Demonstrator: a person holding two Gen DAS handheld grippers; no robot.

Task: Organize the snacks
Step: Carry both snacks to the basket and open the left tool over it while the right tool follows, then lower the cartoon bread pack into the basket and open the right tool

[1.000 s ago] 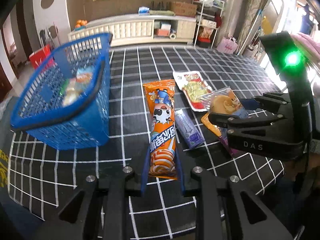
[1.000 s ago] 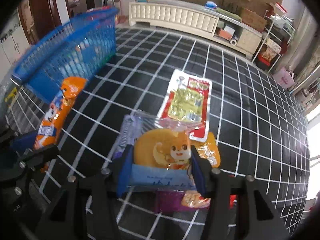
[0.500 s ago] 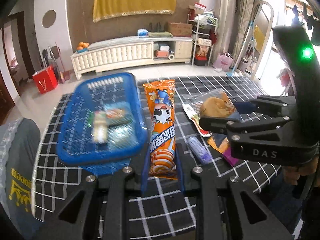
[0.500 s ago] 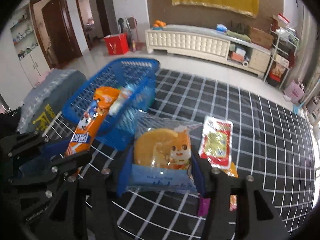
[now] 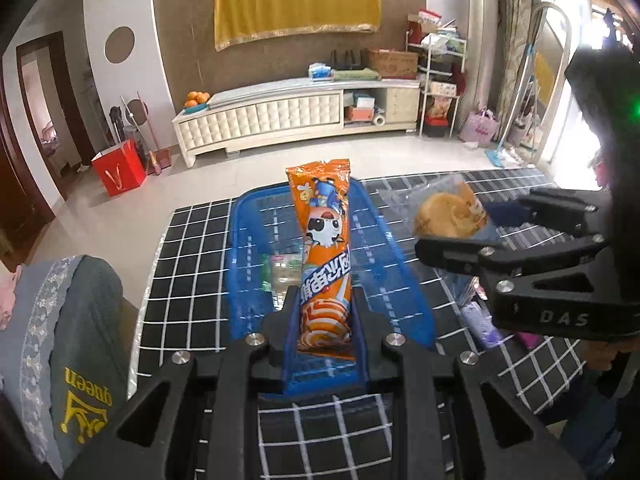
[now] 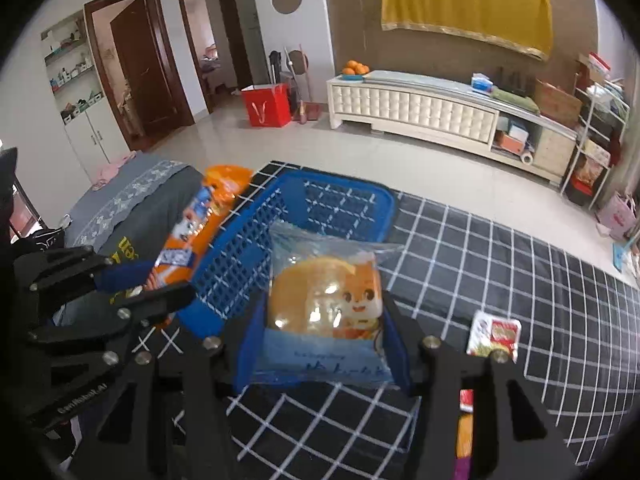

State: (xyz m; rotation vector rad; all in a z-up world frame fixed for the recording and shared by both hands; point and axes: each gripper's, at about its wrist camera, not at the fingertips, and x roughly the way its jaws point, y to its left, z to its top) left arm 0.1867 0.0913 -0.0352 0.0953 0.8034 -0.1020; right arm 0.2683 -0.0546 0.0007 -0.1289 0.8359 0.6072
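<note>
A black tablecloth with a white grid covers the table in a living room, with a long cream cabinet against the far wall under a yellow cloth. On the table stands a blue plastic basket, and we can make out a blurred packet lying inside it.

Our left gripper has its fingers clamped on the lower end of a long orange snack packet, which stands upright above the basket's opening. Our right gripper is closed on a clear bag holding a round golden bun with a cartoon fox on it; this bag hangs at the basket's near edge in the right wrist view and beside the basket's right rim in the left wrist view.

A red and white packet lies flat on the cloth, to the right of the right gripper. A purple packet rests on the cloth beneath the right gripper.
</note>
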